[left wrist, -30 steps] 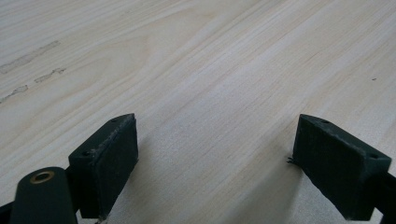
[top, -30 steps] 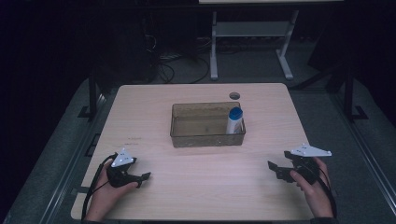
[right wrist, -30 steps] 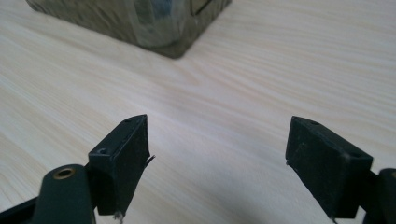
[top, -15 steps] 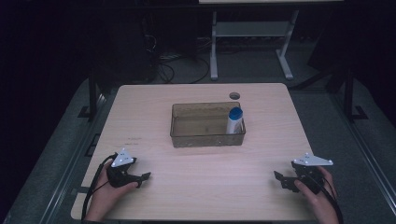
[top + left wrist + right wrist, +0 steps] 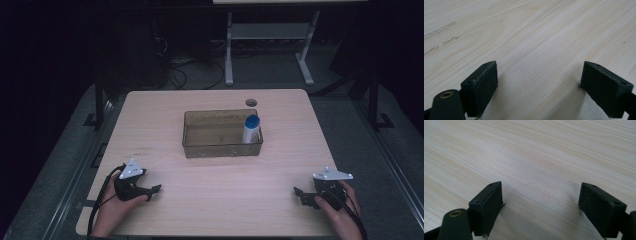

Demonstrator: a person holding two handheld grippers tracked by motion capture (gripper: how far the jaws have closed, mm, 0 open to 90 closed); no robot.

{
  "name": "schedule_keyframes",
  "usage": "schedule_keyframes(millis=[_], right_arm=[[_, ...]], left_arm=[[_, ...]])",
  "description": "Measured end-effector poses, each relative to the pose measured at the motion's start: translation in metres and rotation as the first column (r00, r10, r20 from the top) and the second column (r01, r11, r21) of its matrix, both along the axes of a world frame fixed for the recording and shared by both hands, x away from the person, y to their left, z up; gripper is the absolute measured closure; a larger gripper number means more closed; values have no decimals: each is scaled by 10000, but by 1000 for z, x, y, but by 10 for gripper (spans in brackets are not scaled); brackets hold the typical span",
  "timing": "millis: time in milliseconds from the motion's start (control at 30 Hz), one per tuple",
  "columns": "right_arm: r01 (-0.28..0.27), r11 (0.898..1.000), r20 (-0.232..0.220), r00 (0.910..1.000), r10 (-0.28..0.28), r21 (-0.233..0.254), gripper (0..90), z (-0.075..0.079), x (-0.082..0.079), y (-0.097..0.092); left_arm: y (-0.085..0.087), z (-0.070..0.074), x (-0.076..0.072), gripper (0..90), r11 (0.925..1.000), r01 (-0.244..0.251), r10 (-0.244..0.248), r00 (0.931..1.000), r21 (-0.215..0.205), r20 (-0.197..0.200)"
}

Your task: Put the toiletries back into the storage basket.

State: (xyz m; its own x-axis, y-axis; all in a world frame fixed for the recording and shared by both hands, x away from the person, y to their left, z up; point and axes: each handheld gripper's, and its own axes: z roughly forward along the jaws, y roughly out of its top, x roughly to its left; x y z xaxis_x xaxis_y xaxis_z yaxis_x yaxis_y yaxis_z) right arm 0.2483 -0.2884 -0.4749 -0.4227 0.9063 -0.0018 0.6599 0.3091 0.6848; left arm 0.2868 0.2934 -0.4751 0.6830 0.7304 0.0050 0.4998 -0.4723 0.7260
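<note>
High view shows a blue-capped white bottle (image 5: 251,129) upright in the right end of a clear bin (image 5: 222,147) mid-table, likely light, stiff and slick, best gripped around its body, while both tools, left (image 5: 154,189) and right (image 5: 299,192), rest wide open and empty.

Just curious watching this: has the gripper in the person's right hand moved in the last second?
Yes. The right gripper has drawn back toward the table's near edge, farther from the clear bin.
</note>
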Motion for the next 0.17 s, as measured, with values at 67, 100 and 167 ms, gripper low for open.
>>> schedule_keyframes(millis=[67,100,167], right_arm=[[40,9999,-9,10000,-40,101,182,-1,0,-1],[42,9999,-5,10000,-42,128,177,-1,0,-1],[92,9995,-27,10000,-92,290,160,-2,1,-3]], left_arm=[[0,0,0,130,10000,-17,17,10000,1,5],[0,0,0,130,10000,-17,17,10000,1,5],[0,0,0,130,10000,-37,37,10000,16,-5]])
